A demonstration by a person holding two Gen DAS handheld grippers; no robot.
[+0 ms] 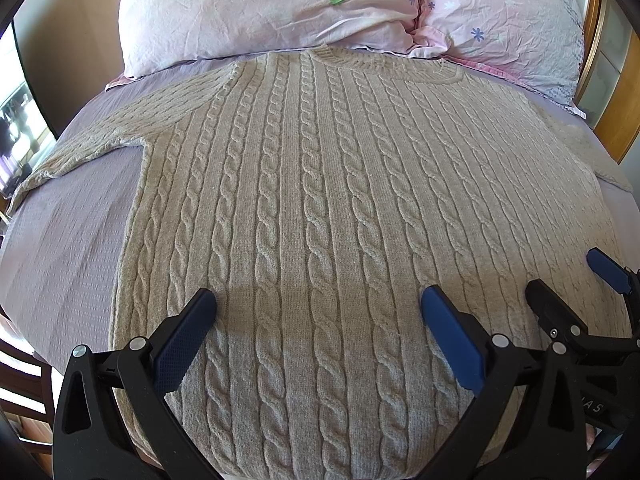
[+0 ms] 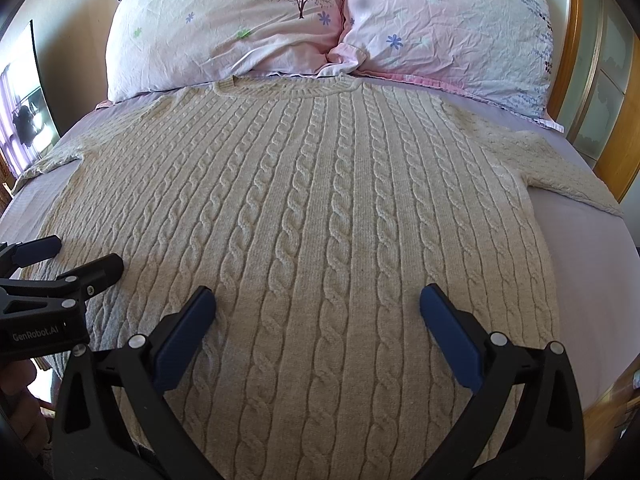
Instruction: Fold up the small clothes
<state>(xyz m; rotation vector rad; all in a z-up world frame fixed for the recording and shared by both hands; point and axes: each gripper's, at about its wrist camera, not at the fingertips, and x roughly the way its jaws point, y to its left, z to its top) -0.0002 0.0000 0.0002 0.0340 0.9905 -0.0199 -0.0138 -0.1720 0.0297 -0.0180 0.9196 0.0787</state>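
Beige sweater (image 1: 320,208) flat | collar toward pillows (image 1: 280,4) | both grippers spread, empty

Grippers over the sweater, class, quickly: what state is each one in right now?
Left gripper: open, holding nothing, above the cable-knit sweater.
Right gripper: open, holding nothing, also above the sweater.

text: "GenRobot.AI" | on: left gripper (image 2: 86,254) body (white lettering) | right wrist view | other lettering: illegible
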